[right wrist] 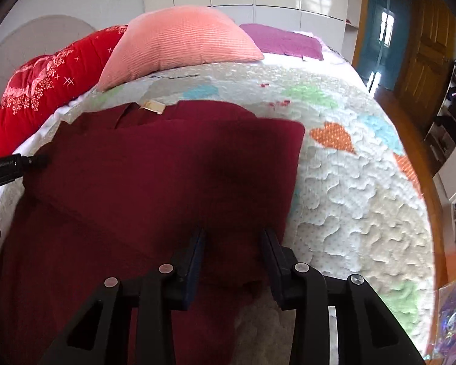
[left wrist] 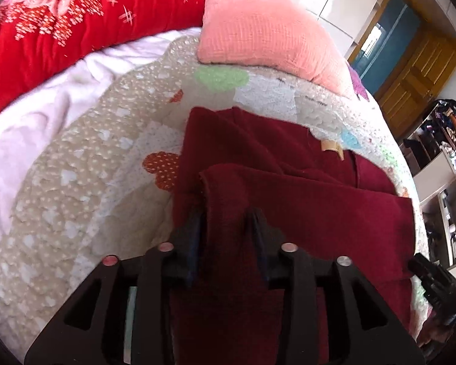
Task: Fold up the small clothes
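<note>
A dark red garment (right wrist: 155, 164) lies on the quilt (right wrist: 349, 200), just below the pink pillow (right wrist: 179, 42), its near half folded over but not yet squared. Left gripper (left wrist: 226, 213) and right gripper (right wrist: 234, 234) stand released, astride cloth. The tan label (right wrist: 152, 106) is unreadable.

No legible text anywhere.

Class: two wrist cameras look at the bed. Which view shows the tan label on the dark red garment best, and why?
The right wrist view: the tan label lies flat and unobstructed at the dark red garment's far edge, its rectangular shape clear. The left wrist view shows the same label smaller, skewed and partly tucked in a fold.
</note>
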A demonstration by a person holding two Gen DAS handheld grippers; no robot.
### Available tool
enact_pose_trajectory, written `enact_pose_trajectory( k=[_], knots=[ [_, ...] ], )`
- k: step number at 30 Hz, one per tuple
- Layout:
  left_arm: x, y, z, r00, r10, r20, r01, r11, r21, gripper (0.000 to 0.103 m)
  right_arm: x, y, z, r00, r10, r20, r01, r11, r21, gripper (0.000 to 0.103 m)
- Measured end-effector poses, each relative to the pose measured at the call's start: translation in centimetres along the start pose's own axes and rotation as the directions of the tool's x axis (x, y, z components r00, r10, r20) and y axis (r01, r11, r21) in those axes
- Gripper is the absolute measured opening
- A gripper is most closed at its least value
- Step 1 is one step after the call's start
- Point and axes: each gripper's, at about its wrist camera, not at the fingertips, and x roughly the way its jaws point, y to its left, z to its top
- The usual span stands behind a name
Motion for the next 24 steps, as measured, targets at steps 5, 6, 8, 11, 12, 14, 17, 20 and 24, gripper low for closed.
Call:
enact_pose_trajectory(
  k=[5, 6, 8, 11, 12, 14, 17, 20, 24],
  knots=[
    [-1.4, 0.1, -0.6, 0.998, -0.03, 0.056, 0.033, 0.998, -0.058, 0.062, -1.7, -0.1, 1.9, 0.992, 0.094, 0.085, -0.1, 0.993, 0.069, 0.036],
    [-1.0, -0.1, -0.6, 0.999, -0.005, 0.04, 0.007, 0.999, -0.044, 0.062, -1.4, 0.1, 2.3, 0.993, 0.082, 0.09, -0.088, 0.994, 0.065, 0.036],
    [0.1, -0.3, -0.9, 0.999, 0.046, 0.016, -0.045, 0.999, -0.015, 0.062, -0.3, 0.3, 3.1, 0.994, 0.055, 0.091, -0.061, 0.996, 0.071, 0.036],
    [1.8, -0.1, -1.3, 0.996, 0.086, -0.006, -0.086, 0.996, 0.007, 0.062, 2.1, -0.6, 4.0, 0.997, 0.014, 0.074, -0.024, 0.991, 0.133, 0.036],
    [2.3, 0.0, -1.3, 0.996, 0.094, -0.007, -0.094, 0.995, 0.01, 0.064, 2.8, -1.1, 4.2, 0.998, 0.001, 0.066, -0.01, 0.989, 0.148, 0.036],
    [2.6, 0.3, -1.2, 0.996, 0.09, -0.007, -0.09, 0.996, -0.01, 0.067, 5.0, -2.2, 4.8, 1.0, 0.0, 0.027, -0.005, 0.984, 0.18, 0.036],
    [2.5, 0.4, -1.1, 0.996, 0.089, -0.018, -0.089, 0.996, -0.008, 0.067, 5.1, -2.3, 5.4, 1.0, 0.002, 0.009, -0.004, 0.984, 0.176, 0.036],
    [2.3, 0.6, -1.4, 0.996, 0.088, -0.019, -0.088, 0.996, -0.003, 0.067, 2.5, -1.9, 4.5, 0.999, 0.022, 0.029, -0.026, 0.986, 0.163, 0.037],
    [1.5, 0.5, -2.0, 0.995, 0.095, -0.017, -0.095, 0.995, -0.003, 0.067, 0.7, -1.1, 1.0, 1.0, 0.007, 0.02, -0.009, 0.993, 0.119, 0.043]
  ],
)
